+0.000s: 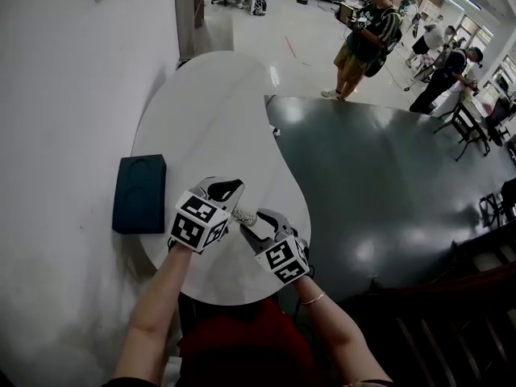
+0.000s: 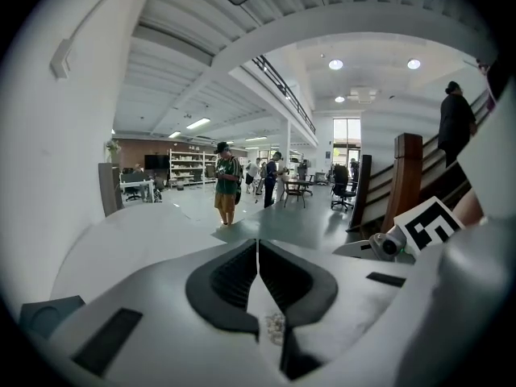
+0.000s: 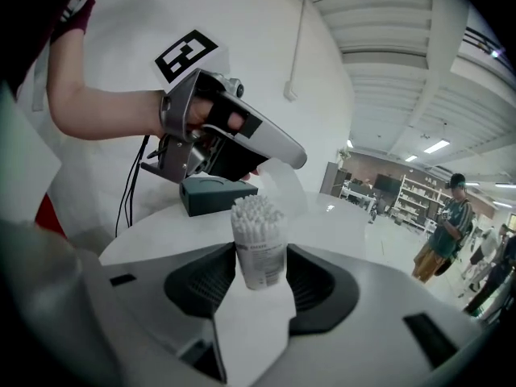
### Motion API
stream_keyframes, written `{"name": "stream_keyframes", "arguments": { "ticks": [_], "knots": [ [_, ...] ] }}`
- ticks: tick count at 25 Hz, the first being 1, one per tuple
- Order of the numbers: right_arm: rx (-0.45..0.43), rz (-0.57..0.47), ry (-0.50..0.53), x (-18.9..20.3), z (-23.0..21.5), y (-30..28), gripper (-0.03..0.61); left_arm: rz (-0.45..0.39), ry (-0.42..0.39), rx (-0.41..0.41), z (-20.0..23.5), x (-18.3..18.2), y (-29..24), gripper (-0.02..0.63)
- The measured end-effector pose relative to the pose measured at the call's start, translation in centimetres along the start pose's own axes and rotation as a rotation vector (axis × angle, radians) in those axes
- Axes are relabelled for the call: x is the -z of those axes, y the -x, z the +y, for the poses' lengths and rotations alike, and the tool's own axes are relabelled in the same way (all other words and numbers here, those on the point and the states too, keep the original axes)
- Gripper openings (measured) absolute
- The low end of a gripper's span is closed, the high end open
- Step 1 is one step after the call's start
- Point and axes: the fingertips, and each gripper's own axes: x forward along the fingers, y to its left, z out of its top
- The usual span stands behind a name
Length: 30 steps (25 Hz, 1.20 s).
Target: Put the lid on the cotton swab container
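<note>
My right gripper [image 3: 262,287] is shut on the cotton swab container [image 3: 259,252], a small clear tub held upright with its top open and white swab tips showing. In the head view the container [image 1: 244,214] sits between both grippers above the white round table [image 1: 210,103]. My left gripper [image 1: 228,192] is just up and left of it, its jaws nearly together. In the right gripper view the left gripper [image 3: 290,156] hovers beyond the swabs, with a faint clear lid [image 3: 278,181] at its tips. In the left gripper view, something thin and clear [image 2: 262,309] lies between the pads of the left gripper [image 2: 258,271].
A dark teal case [image 1: 139,192] lies at the table's left edge against the white wall. Beyond the table is dark glossy floor [image 1: 379,176], where several people [image 1: 367,35] stand far off. A wooden stair rail [image 1: 451,313] is at the lower right.
</note>
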Motion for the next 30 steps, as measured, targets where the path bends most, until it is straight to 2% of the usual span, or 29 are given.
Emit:
{"name": "stream_keyframes", "arguments": {
  "ticks": [3,7,13,22,30],
  "knots": [
    [0.016,-0.007,-0.036,0.0,-0.2,0.2,0.207,-0.003,-0.005,0.007,-0.4,0.2,0.5,0.028],
    [0.019,-0.023,-0.15,0.0,-0.4,0.6,0.207,-0.02,0.005,0.011,-0.8,0.4,1.2,0.028],
    [0.011,-0.062,-0.247,-0.9,-0.6,0.7,0.207,-0.045,0.013,0.025,-1.4,1.0,1.8,0.028],
    [-0.016,-0.093,-0.337,-1.5,-0.7,0.3,0.206,-0.067,0.023,0.005,-1.2,1.5,2.4,0.026],
    [-0.03,-0.136,-0.407,-2.2,-1.1,0.1,0.202,-0.123,0.076,-0.002,-0.9,1.1,2.8,0.026]
  ]
}}
